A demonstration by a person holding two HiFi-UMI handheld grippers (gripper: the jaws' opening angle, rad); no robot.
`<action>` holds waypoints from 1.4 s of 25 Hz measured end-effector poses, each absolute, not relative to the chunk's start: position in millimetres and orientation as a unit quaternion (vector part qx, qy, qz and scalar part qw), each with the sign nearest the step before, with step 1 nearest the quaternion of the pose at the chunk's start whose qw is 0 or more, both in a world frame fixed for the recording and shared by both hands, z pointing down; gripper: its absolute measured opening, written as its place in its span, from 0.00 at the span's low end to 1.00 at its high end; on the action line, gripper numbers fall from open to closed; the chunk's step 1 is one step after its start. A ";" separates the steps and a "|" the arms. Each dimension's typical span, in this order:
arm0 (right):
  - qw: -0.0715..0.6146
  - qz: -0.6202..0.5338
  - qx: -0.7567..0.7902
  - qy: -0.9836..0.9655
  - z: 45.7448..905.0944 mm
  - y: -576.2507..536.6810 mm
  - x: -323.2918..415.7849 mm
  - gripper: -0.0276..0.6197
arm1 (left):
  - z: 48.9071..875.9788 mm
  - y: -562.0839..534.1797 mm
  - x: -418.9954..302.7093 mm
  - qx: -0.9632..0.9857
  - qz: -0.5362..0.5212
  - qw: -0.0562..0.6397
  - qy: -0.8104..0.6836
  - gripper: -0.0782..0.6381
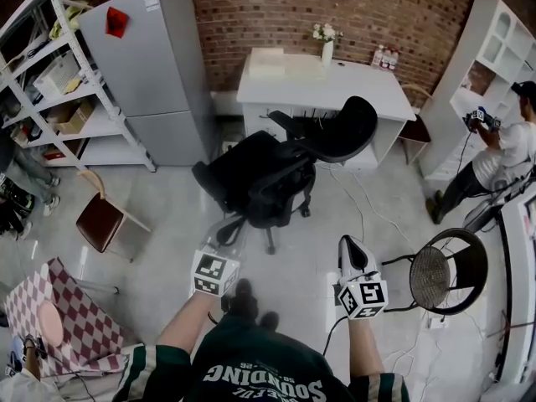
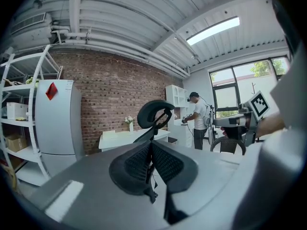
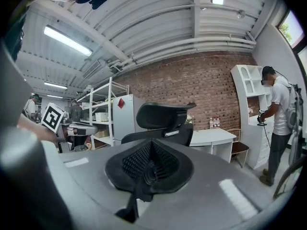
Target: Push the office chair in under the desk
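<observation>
The black office chair (image 1: 266, 177) stands on the floor in front of the white desk (image 1: 335, 80), its headrest (image 1: 350, 126) turned toward the desk's edge. It is apart from both grippers. My left gripper (image 1: 231, 229) is shut and empty, pointing at the chair's base from the near side. My right gripper (image 1: 351, 244) is also shut and empty, to the right of the chair. In the left gripper view the closed pads (image 2: 163, 166) sit below the chair's headrest (image 2: 154, 113). The right gripper view has the closed pads (image 3: 165, 163) under the headrest (image 3: 163, 115), with the desk (image 3: 211, 137) behind.
A grey fridge (image 1: 146, 57) and white shelving (image 1: 59, 82) stand at the left. A small brown chair (image 1: 100, 220) and a chequered box (image 1: 75, 325) lie near left. A round black mesh chair (image 1: 444, 270) stands right. Cables (image 1: 360, 201) cross the floor. A person (image 1: 502, 153) stands by a white cabinet (image 1: 494, 48).
</observation>
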State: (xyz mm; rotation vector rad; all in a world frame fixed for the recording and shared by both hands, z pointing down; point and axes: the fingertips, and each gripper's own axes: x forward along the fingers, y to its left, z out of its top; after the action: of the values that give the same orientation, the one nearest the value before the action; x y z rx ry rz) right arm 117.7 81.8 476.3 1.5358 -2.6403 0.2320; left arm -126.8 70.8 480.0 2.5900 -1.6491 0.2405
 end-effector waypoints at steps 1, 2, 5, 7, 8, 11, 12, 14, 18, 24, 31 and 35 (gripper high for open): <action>0.039 0.078 0.501 -0.861 477.2 81.3 117.5 0.05 | 480.0 67.9 -125.9 0.842 0.080 0.030 -0.533 0.12; 0.040 0.079 0.500 -0.861 478.1 80.6 117.1 0.05 | 480.2 64.7 -125.4 0.843 0.082 0.028 -0.531 0.12; 0.045 0.079 0.501 -0.861 480.4 74.5 116.5 0.05 | 481.7 53.0 -126.6 0.844 0.082 0.028 -0.529 0.13; 0.047 0.080 0.503 -0.859 482.6 67.3 118.3 0.05 | 484.1 43.5 -127.3 0.845 0.080 0.031 -0.528 0.13; 0.048 0.082 0.504 -0.858 483.9 63.3 118.9 0.05 | 485.7 38.5 -127.5 0.845 0.080 0.033 -0.528 0.13; 0.052 0.083 0.503 -0.859 486.5 49.9 116.6 0.05 | 491.4 21.3 -128.5 0.846 0.082 0.037 -0.525 0.13; 0.054 0.083 0.503 -0.859 487.3 44.7 115.2 0.05 | 493.3 14.8 -128.8 0.846 0.083 0.037 -0.525 0.15; 0.058 0.083 0.503 -0.858 488.5 33.5 112.1 0.05 | 497.2 1.2 -129.8 0.847 0.088 0.037 -0.524 0.23; 0.064 0.086 0.503 -0.858 490.1 8.4 105.0 0.05 | 510.9 -27.1 -130.2 0.849 0.103 0.038 -0.517 0.46; 0.071 0.092 0.506 -0.855 491.9 -22.6 98.0 0.05 | 520.4 -55.4 -125.8 0.855 0.115 0.047 -0.504 0.48; 0.085 0.105 0.509 -0.850 504.9 -46.5 91.2 0.05 | 547.5 -73.5 -118.1 0.856 0.181 0.019 -0.484 0.48; 0.087 0.113 0.516 -0.845 508.7 -53.7 89.1 0.05 | 558.3 -84.0 -109.4 0.860 0.208 0.007 -0.466 0.46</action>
State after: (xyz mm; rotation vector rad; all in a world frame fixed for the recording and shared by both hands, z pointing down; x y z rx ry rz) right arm 89.1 -53.7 508.7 1.5351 -2.5161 0.3357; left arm -109.4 -84.0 558.3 2.6897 -1.4590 0.6507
